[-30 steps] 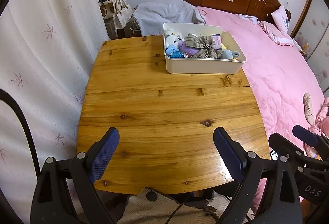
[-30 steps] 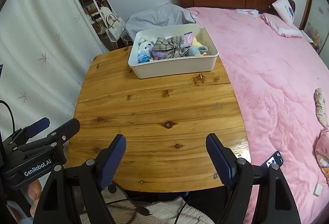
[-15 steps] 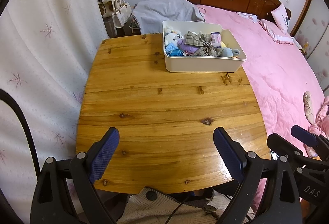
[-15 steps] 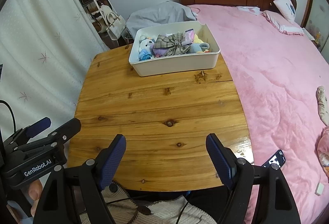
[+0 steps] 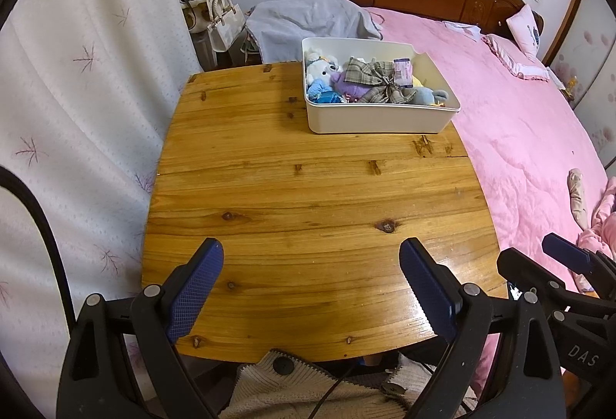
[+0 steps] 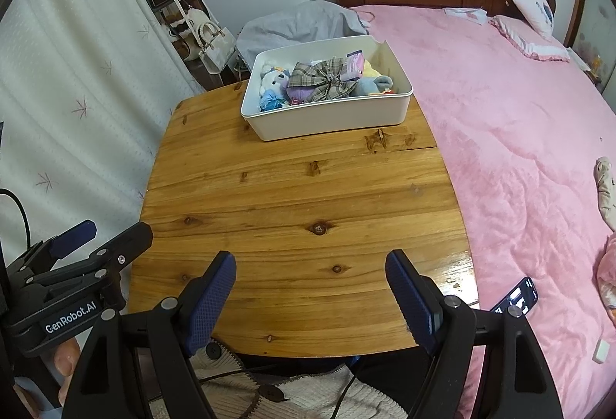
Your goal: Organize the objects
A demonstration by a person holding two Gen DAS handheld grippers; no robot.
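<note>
A white plastic bin [image 5: 377,119] [image 6: 335,119] stands at the far right corner of the wooden table [image 5: 308,196] [image 6: 300,196]. It holds several soft toys, a plaid bow [image 5: 379,78] [image 6: 323,80] and a small pink packet [image 5: 403,70]. My left gripper [image 5: 311,267] hangs open over the table's near edge with nothing between its blue pads. My right gripper [image 6: 311,274] is open too, beside it, also holding nothing. Both are far from the bin.
A pink bed [image 5: 531,134] [image 6: 519,134] runs along the table's right side, with a phone [image 6: 516,297] near the table's front corner. A white curtain [image 5: 77,111] hangs on the left. Bags [image 5: 221,19] hang from a stand behind the table, next to grey bedding [image 5: 308,19].
The view has shifted slightly, so the bin sits a little differently in frame. Both grippers stay open and nothing on the table has moved.
</note>
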